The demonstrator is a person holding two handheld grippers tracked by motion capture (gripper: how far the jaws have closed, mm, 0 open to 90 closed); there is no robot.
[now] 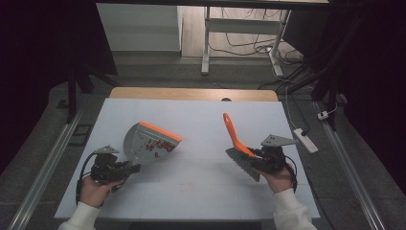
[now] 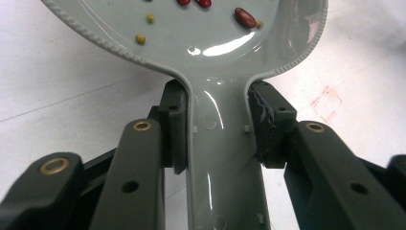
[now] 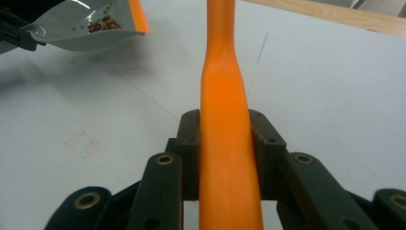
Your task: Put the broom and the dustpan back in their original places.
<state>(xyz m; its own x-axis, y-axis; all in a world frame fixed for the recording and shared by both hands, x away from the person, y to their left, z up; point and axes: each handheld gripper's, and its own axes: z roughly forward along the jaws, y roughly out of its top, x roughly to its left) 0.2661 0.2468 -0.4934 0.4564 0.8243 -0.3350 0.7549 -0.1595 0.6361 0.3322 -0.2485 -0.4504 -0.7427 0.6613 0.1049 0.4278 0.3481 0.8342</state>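
Beans (image 1: pixel 158 145) lie gathered in the grey dustpan (image 1: pixel 143 142), which sits toward the left half of the surface (image 1: pixel 201 191), nearer your edge than the far one. Your left gripper (image 1: pixel 128 168) has its jaws clamped tight on the dustpan's handle, pads pressing both sides in the left gripper view. Your right gripper (image 1: pixel 253 155) has its jaws closed hard on the orange handle of the brush (image 1: pixel 238 143), bristles hanging toward the surface near the right edge, well apart from the pan.

Judging by the load, you are carrying a full pan, so keep it level or tipped slightly back toward the handle; the orange lip (image 1: pixel 160 131) is the open side and beans will roll out there. Move the left hand slowly, with no wrist roll. Hold the brush clear of the pan, bristles down, ready to catch strays. I can't tell whether any beans remain on the surface.
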